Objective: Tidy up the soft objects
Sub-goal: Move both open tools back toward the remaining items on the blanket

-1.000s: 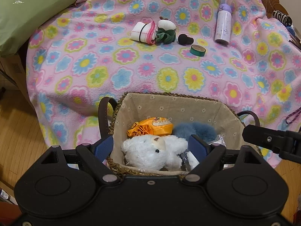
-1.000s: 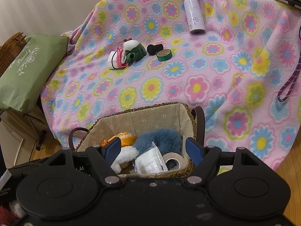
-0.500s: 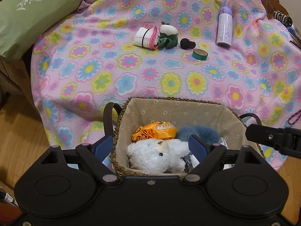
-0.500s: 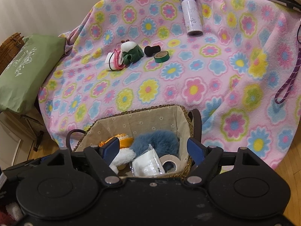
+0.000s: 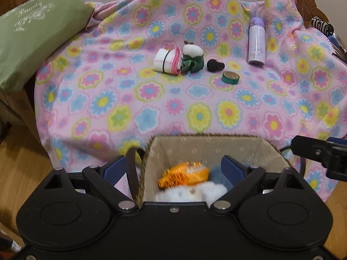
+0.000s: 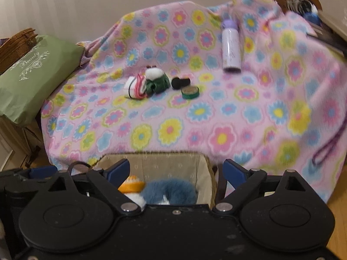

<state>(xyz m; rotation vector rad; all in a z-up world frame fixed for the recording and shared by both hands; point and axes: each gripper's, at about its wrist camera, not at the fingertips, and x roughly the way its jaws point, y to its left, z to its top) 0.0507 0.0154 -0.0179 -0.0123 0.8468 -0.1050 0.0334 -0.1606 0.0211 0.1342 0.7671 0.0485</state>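
Two hand-held grippers over a lined woven basket [image 5: 216,149] at the near edge of a flowered pink blanket [image 5: 151,99]. Left gripper [image 5: 173,169]: fingers wide, just opened further, nothing pressed between them; they straddle the basket's left rim and handle. Right gripper [image 6: 176,171]: fingers likewise wide and just opened further, empty, set over the basket's right part. In the basket lie a white plush toy [image 5: 190,194], an orange soft item [image 5: 184,174] and a blue furry piece [image 6: 169,189]. Far on the blanket, grouped together: a rolled white-and-pink cloth [image 5: 167,60], a green-and-white plush [image 5: 193,58], a black object [image 5: 214,65] and a green tape roll [image 5: 230,77]. A lilac bottle [image 5: 257,41] lies to their right. A green cushion [image 5: 32,45] sits at far left.
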